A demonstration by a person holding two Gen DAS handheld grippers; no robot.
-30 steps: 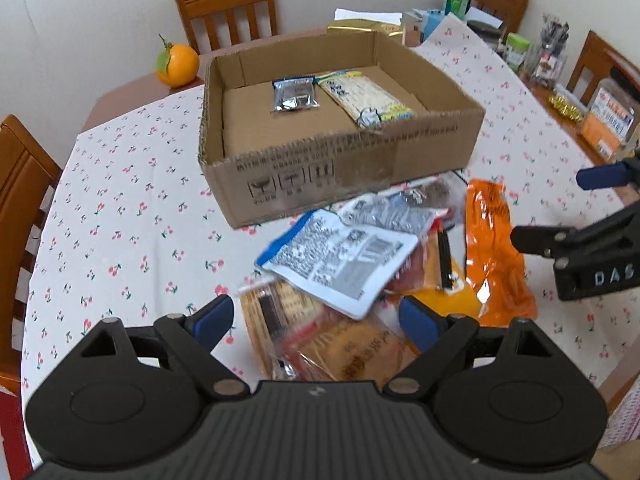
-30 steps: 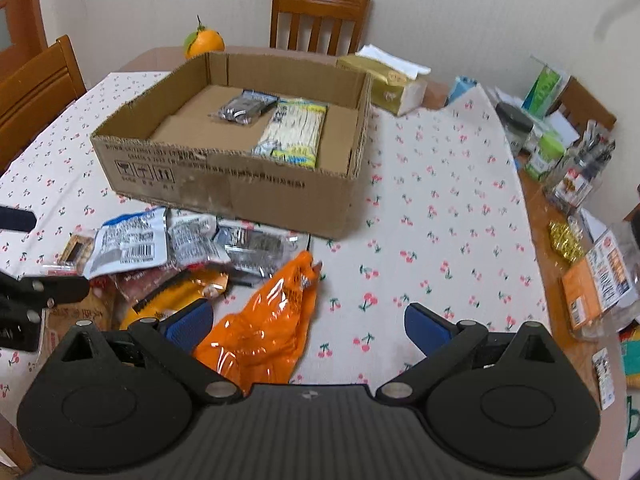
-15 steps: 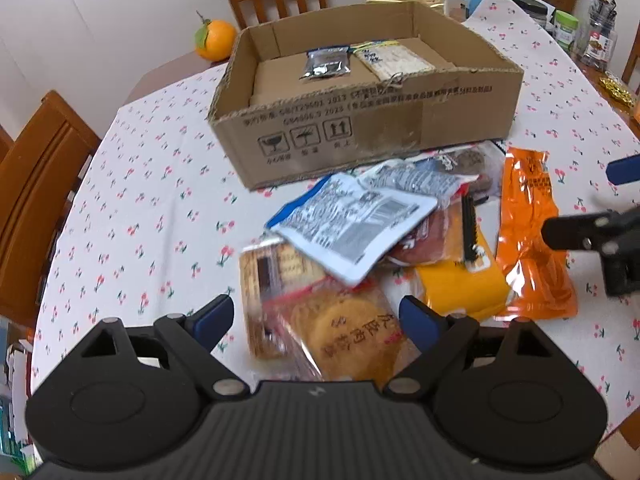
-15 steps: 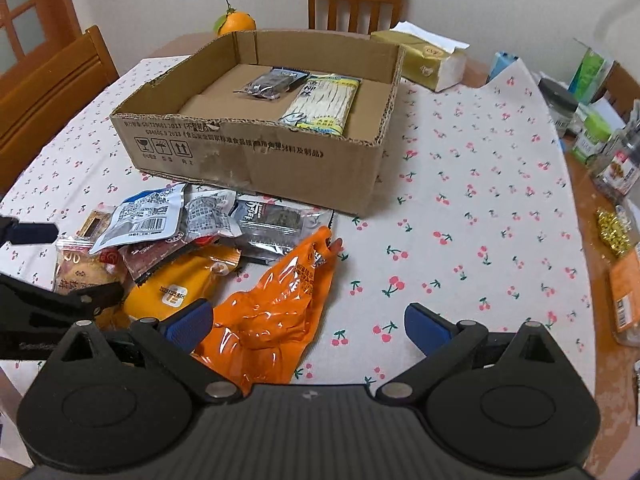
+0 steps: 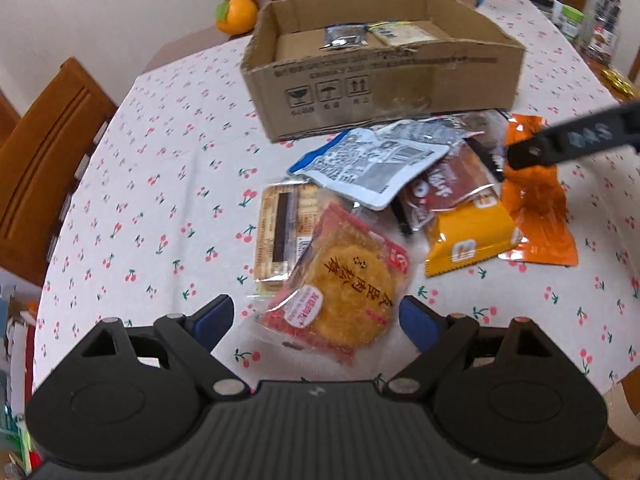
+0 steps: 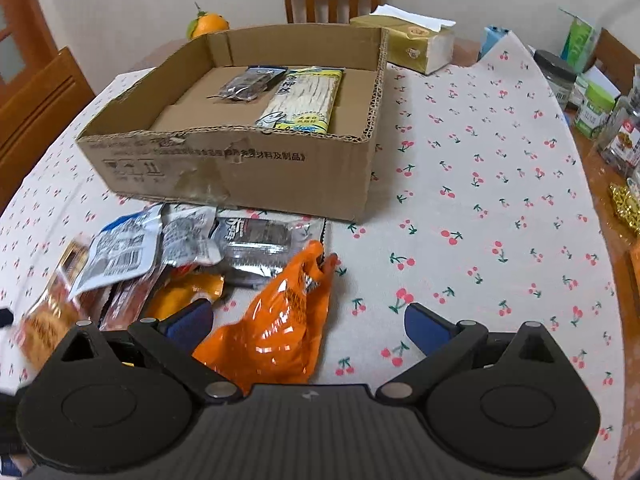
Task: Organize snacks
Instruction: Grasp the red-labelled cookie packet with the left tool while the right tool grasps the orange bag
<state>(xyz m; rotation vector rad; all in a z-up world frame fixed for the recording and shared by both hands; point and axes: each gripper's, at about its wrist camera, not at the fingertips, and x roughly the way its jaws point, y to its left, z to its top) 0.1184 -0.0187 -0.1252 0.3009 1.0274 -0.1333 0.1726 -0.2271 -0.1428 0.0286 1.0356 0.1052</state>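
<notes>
A shallow cardboard box [image 6: 240, 168] stood open on the cherry-print tablecloth [image 6: 480, 200], and it held two packets side by side against its far wall: a small dark foil packet [image 6: 246, 86] on the left and a longer pale yellow packet [image 6: 304, 98] just beside it on the right; the rest of the box floor was bare cardboard. The other snacks lay loose on the cloth in front of the box's near wall, overlapping one another in a heap: a round rice cracker in a red wrapper [image 5: 340, 284] nearest the left gripper [image 5: 314, 316], a striped biscuit pack [image 5: 280, 232] partly under it, a blue-and-white pouch [image 5: 368, 164] on top of the heap, a brown packet [image 5: 448, 188], a yellow packet [image 5: 468, 236] and an orange bag [image 6: 272, 328] at the heap's right end. The left gripper stood wide apart above the rice cracker, its pads clear of it. The right gripper [image 6: 308, 320] was also wide, with the lower end of the orange bag lying between its pads, untouched by them. Behind the box sat an orange [image 6: 208, 24] and a tissue box [image 6: 412, 46], both on the table outside the cardboard box.
</notes>
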